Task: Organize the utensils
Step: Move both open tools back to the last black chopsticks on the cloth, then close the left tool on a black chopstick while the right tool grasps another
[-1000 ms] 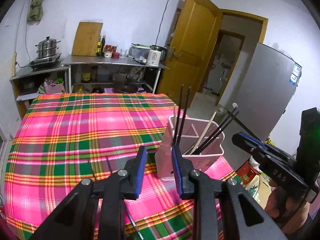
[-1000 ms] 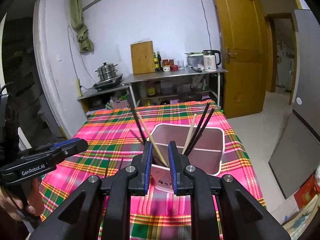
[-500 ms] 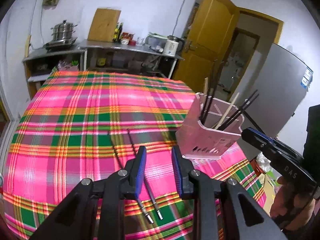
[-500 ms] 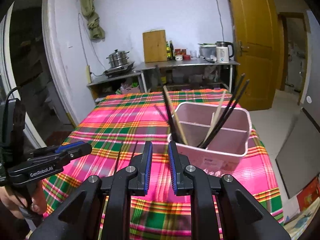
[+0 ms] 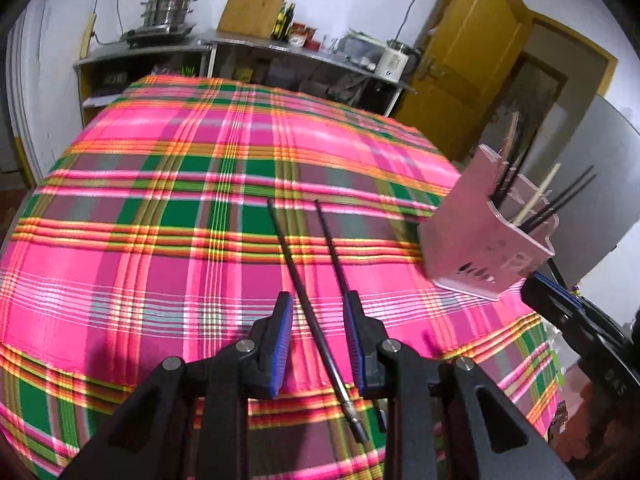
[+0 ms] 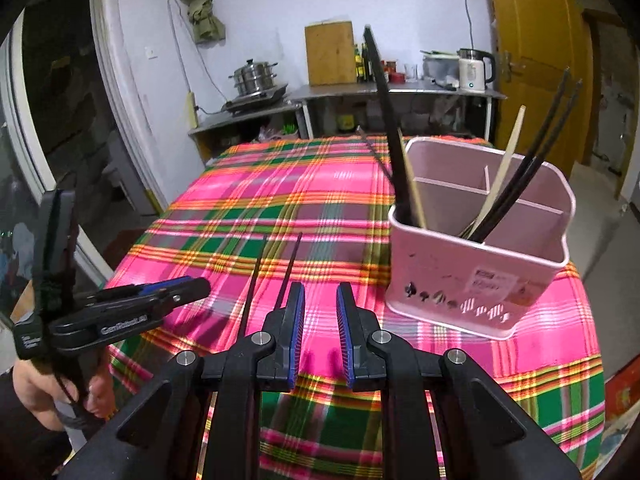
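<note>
Black left gripper [image 5: 317,332], black right gripper [image 6: 320,322], blue-padded jaws, silver screws, white lettering

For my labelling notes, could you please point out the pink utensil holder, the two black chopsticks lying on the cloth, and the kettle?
pink utensil holder [image 6: 472,276], right wrist view, front wall.
black chopsticks [image 5: 298,276], left wrist view, shaft of the left one.
kettle [image 6: 472,72], right wrist view, white body.

Left wrist view looks steeply down, close over the plaid cloth [image 5: 160,216], pink holder [image 5: 476,248] at three o'clock. Right wrist view faces the holder [image 6: 476,276] at one o'clock. Both share cloth, holder and far counter [image 6: 392,90].
</note>
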`<control>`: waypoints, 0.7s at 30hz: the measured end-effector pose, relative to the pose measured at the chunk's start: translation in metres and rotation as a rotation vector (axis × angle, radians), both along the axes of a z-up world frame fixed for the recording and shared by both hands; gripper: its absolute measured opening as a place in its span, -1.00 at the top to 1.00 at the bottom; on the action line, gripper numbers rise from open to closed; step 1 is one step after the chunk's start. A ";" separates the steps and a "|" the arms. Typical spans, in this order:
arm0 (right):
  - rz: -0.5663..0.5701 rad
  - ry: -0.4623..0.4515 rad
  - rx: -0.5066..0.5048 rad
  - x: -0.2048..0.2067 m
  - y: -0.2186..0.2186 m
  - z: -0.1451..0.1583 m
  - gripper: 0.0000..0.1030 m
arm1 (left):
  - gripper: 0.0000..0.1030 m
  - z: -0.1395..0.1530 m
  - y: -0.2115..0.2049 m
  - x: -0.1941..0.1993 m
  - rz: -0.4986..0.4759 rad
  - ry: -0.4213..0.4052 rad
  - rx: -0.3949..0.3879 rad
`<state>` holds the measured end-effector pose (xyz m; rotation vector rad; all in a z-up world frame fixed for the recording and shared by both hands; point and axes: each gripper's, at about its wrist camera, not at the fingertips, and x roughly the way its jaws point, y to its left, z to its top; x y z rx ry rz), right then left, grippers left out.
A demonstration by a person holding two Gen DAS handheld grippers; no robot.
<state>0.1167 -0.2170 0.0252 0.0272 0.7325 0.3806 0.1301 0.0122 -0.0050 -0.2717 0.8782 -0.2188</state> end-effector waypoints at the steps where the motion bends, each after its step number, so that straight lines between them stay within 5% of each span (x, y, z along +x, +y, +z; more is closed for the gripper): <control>1: 0.002 0.007 -0.001 0.001 0.000 -0.002 0.68 | 0.47 -0.004 0.000 0.004 0.003 0.010 0.003; 13: 0.015 0.065 -0.020 0.016 0.010 -0.024 0.68 | 0.47 -0.042 -0.014 0.050 0.012 0.076 0.061; 17: 0.027 0.084 -0.026 0.024 0.017 -0.031 0.68 | 0.75 -0.044 -0.016 0.051 0.001 0.061 0.124; 21: 0.047 0.105 -0.025 0.035 0.029 -0.039 0.68 | 0.79 -0.042 -0.004 0.046 0.002 0.062 0.124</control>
